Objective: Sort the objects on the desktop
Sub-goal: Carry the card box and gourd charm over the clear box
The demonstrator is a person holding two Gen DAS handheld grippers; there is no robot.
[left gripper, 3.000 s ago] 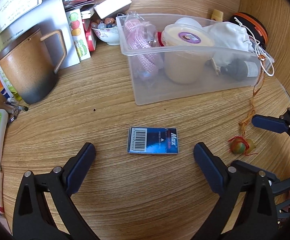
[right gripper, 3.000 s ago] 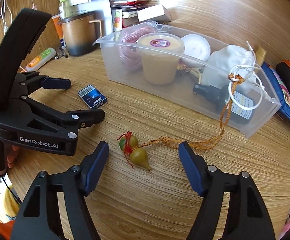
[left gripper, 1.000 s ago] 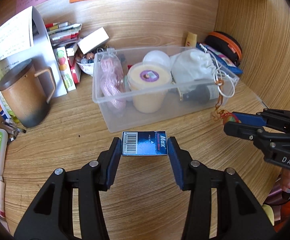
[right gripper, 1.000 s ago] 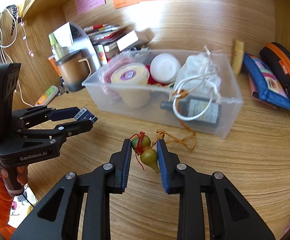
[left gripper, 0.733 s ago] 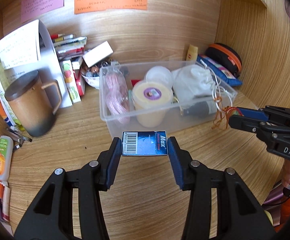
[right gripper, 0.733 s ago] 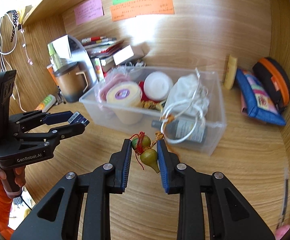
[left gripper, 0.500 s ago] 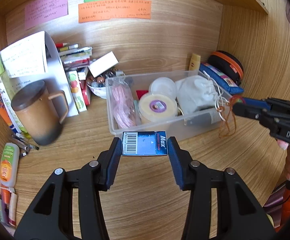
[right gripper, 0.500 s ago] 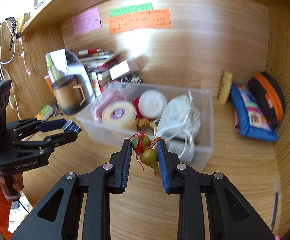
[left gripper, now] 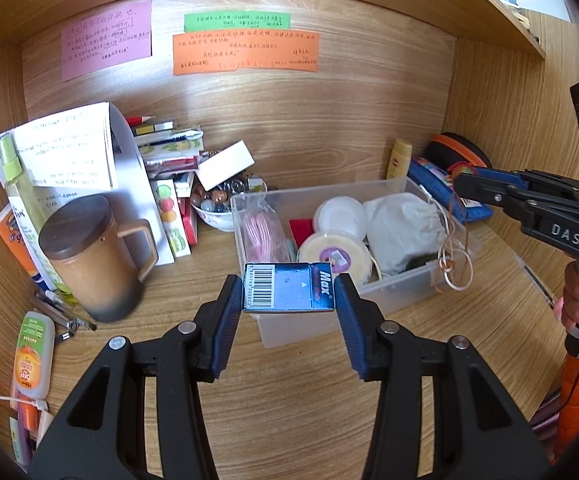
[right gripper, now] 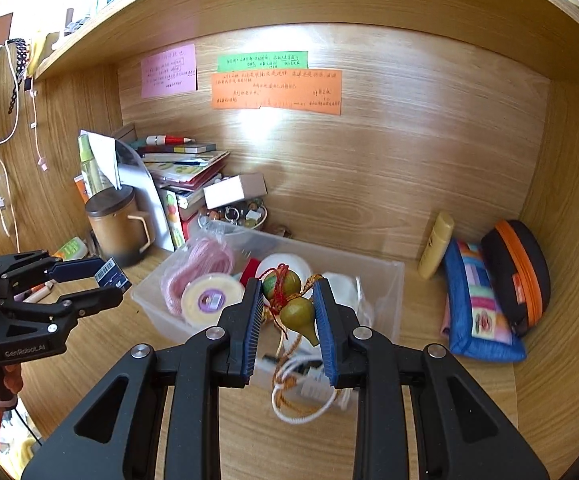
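Observation:
My left gripper point(left gripper: 288, 294) is shut on a small blue box marked Max point(left gripper: 288, 287) and holds it in the air above the near left corner of a clear plastic bin point(left gripper: 389, 292). My right gripper point(right gripper: 288, 300) is shut on a green gourd charm point(right gripper: 295, 312) with a red knot, held above the bin point(right gripper: 389, 280); its orange cord hangs down into the bin. The right gripper shows in the left wrist view point(left gripper: 463, 178) over the bin's right end. The left gripper with the box shows in the right wrist view point(right gripper: 109, 280) at the left.
The bin holds a pink bundle point(left gripper: 263, 232), a lidded cup point(left gripper: 335, 254), a white pouch point(left gripper: 401, 224) and a dark bottle. A brown mug point(left gripper: 89, 256), papers, books and a bowl point(left gripper: 219, 210) stand at the left. A blue pouch point(right gripper: 477, 300) and an orange-trimmed case point(right gripper: 517, 272) lie at the right.
Both grippers closed on their objects on the desk and lifted them. In the last second both have risen further and moved above the bin.

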